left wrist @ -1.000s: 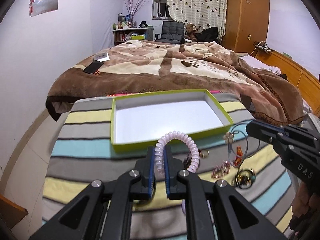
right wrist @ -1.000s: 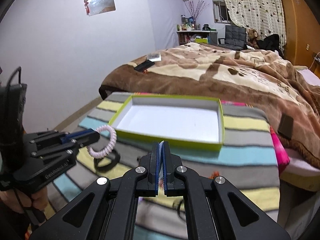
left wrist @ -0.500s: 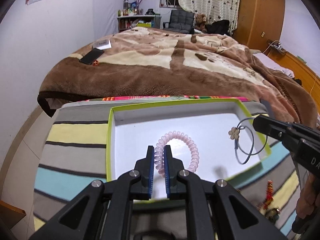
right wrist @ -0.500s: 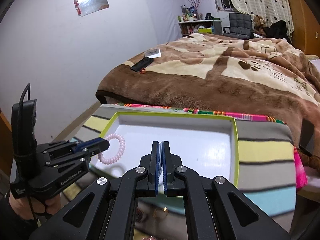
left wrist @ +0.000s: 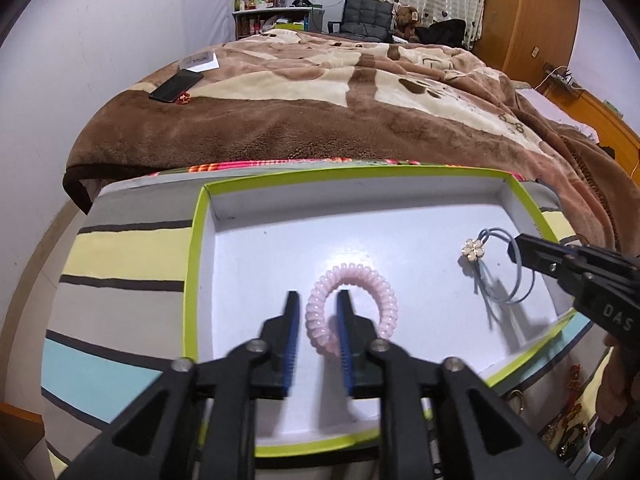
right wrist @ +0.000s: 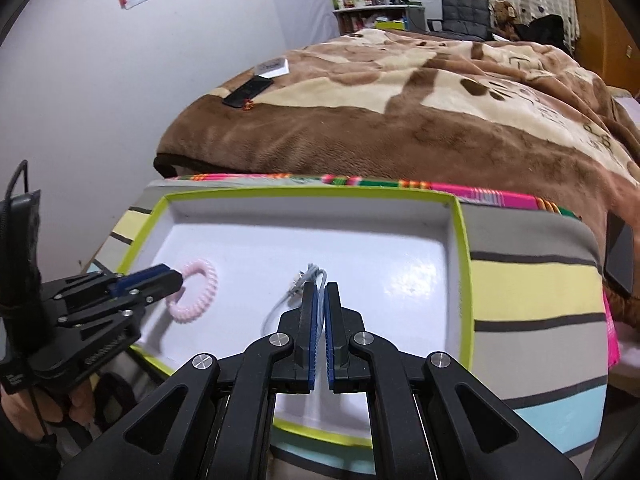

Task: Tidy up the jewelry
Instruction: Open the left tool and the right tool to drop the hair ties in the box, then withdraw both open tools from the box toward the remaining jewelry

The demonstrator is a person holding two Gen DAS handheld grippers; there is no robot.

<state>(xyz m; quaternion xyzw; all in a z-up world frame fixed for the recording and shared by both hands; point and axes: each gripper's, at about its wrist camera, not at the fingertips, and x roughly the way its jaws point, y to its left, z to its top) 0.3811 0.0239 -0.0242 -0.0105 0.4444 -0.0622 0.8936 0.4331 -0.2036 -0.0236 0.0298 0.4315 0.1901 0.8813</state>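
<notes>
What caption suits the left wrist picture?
Left claw just opened around pink spiral hair tie inside green-rimmed tray.

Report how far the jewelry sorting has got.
Done: nothing released clear yet. In hand: the left gripper has just been opening around the pink spiral hair tie inside the white green-rimmed tray; the right gripper pinches the blue flower hair elastic over it. Left: small pieces lie on the striped cloth.

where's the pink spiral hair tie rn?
Left wrist view: pink spiral hair tie lies in the green-rimmed tray, between the left hand-held gripper jaws, left of the blue flower hair tie.
</notes>
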